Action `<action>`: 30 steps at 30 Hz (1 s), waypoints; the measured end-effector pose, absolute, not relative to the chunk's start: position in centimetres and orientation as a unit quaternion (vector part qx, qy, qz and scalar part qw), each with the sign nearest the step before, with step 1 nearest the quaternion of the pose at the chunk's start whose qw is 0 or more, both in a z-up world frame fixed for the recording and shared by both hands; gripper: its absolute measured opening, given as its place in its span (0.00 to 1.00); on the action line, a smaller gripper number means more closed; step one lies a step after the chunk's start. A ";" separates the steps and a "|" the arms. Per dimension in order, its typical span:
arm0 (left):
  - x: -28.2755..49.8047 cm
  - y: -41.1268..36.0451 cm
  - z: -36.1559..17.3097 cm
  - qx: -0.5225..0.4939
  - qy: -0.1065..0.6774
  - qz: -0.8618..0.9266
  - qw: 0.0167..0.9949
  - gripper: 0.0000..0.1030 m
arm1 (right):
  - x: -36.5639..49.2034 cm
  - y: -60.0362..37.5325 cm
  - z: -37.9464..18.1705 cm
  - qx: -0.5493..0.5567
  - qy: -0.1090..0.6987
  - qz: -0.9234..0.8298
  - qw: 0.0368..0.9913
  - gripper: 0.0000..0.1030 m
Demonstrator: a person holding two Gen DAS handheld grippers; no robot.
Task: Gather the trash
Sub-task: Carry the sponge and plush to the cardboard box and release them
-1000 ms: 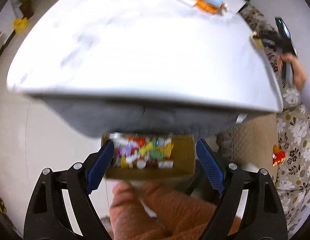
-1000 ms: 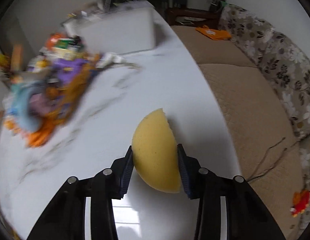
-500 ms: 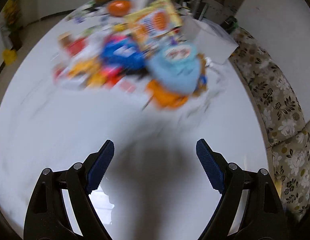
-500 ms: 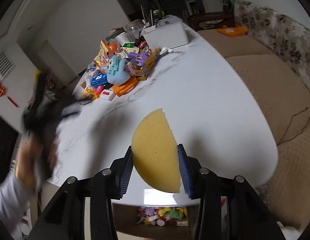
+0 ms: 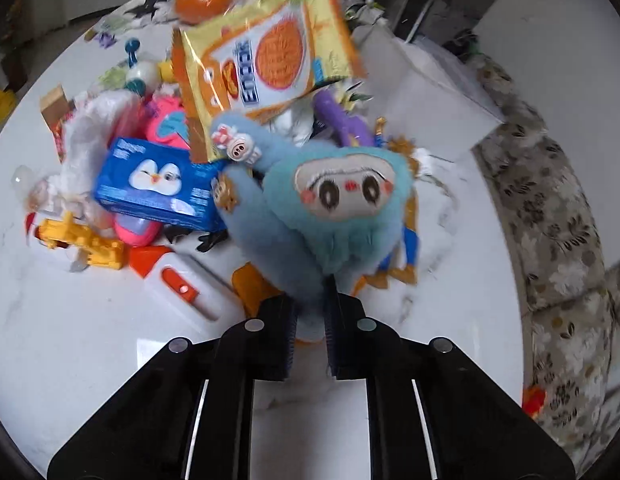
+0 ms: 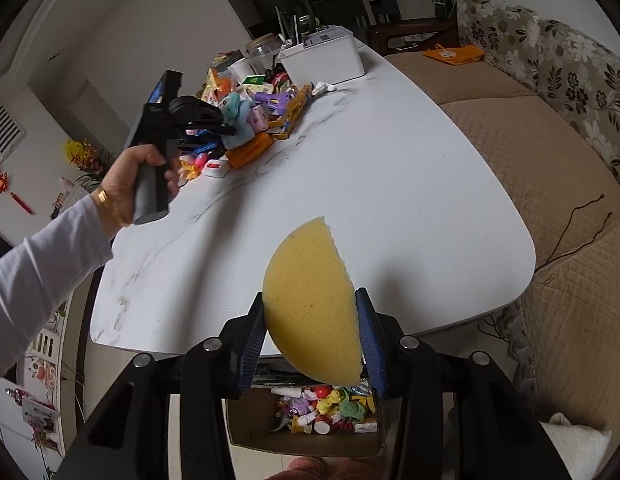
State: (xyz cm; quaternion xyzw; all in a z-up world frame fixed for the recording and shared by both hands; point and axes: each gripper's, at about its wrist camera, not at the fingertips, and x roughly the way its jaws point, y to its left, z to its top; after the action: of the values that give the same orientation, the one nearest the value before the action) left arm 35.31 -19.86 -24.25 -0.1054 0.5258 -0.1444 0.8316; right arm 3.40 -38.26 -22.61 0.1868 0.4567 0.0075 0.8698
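Left wrist view is showing the left gripper [image 5: 310,336] with its fingers clenched on the lower end of the blue plush [image 5: 330,216], which is sitting at the near edge of the toy pile [image 5: 157,152] on the worktop [image 5: 69,340]. The plush's long axis is running straight away from the fingers, face up, with its arms trailing toward the penguin box [image 5: 157,188] and the snack bag [image 5: 265,60] leaning over its top. The fingers are closing from either side of that axis, so a lift judged from here would have to draw the plush back toward the gripper and clear of the bag.

Right wrist view is showing the right gripper [image 6: 312,340] grasping a half-round sponge [image 6: 312,304], flat cut edge to the right, curved side to the left. It is hanging past the near edge of the worktop, directly above the cardboard box [image 6: 269,436] on the floor, which is already holding small trash. The right gripper is therefore the nearer one to the box; the left is well apart from it, over the pile.

Only the right wrist view is showing the box, the person's left hand [image 6: 133,176] on the grip, and the plush raised slightly off the pile. Only the left wrist view is showing the finger contact on the plush.
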 end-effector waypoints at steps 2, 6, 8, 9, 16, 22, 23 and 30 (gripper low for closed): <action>33.8 -18.4 -22.2 -0.124 0.507 -0.171 0.836 0.10 | 3.5 -37.9 -22.1 0.184 0.451 0.012 0.873 0.42; 29.9 -14.9 -17.0 -0.133 0.460 -0.219 0.850 0.10 | 4.2 -36.8 -20.8 0.175 0.440 0.022 0.881 0.42; 27.5 -12.9 -14.3 -0.136 0.435 -0.239 0.857 0.10 | 4.4 -36.2 -20.2 0.173 0.434 0.028 0.884 0.42; 26.6 -12.3 -13.6 -0.136 0.427 -0.246 0.859 0.10 | 4.5 -35.6 -19.8 0.171 0.430 0.033 0.886 0.42; 18.1 -5.9 -7.9 -0.125 0.373 -0.289 0.873 0.10 | 4.7 -30.5 -18.1 0.145 0.431 0.072 0.888 0.42; 9.9 -0.3 -9.3 -0.123 0.397 -0.300 0.858 0.10 | 3.3 -25.3 -18.2 0.122 0.454 0.109 0.876 0.42; 8.6 0.5 -10.3 -0.118 0.410 -0.295 0.855 0.10 | 3.1 -24.5 -18.5 0.116 0.462 0.112 0.872 0.42; 1.0 2.9 -17.0 -0.117 0.492 -0.316 0.803 0.10 | 0.8 -19.8 -22.4 0.102 0.526 0.137 0.833 0.42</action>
State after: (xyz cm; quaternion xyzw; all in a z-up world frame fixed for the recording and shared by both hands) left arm 1.03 2.91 -16.98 -0.1172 0.4920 -0.3155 0.8029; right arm 0.83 -19.79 -22.36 0.1018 0.5265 0.1373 0.8328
